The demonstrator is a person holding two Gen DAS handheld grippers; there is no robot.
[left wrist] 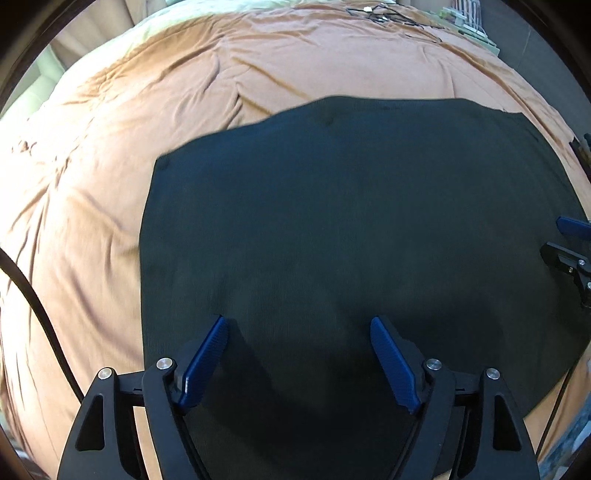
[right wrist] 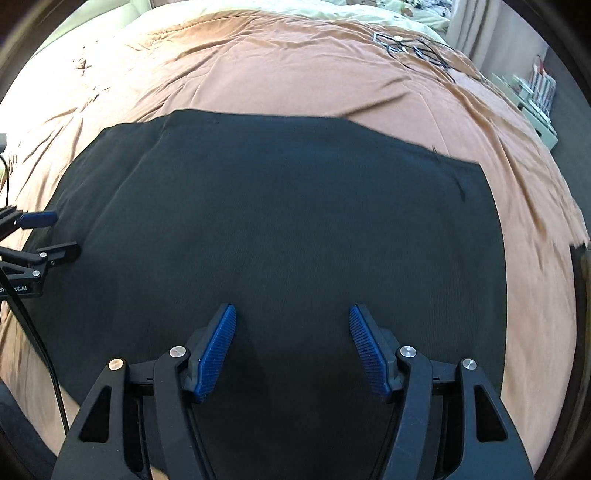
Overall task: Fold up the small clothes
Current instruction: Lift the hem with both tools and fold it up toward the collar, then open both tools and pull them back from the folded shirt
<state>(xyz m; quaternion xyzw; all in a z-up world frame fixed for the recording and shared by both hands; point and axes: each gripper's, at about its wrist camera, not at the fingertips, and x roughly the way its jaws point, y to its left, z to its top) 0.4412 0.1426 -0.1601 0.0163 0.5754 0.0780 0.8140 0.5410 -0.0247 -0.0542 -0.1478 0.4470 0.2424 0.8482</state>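
Note:
A dark garment point(left wrist: 332, 229) lies spread flat on an orange-brown bedspread point(left wrist: 110, 177); it also fills the middle of the right wrist view point(right wrist: 288, 221). My left gripper point(left wrist: 299, 325) is open and empty, with its blue pads over the garment's near part. My right gripper point(right wrist: 291, 314) is open and empty over the same garment. The right gripper shows at the right edge of the left wrist view point(left wrist: 569, 240). The left gripper shows at the left edge of the right wrist view point(right wrist: 48, 236), over the garment's left edge.
Tangled black cables point(right wrist: 417, 48) lie on the far right of the bedspread point(right wrist: 258, 74). A shelf with small items point(right wrist: 532, 96) stands beyond the bed's right side. A black cable point(left wrist: 40, 314) hangs at the left. Pale bedding point(right wrist: 258, 7) lies at the far end.

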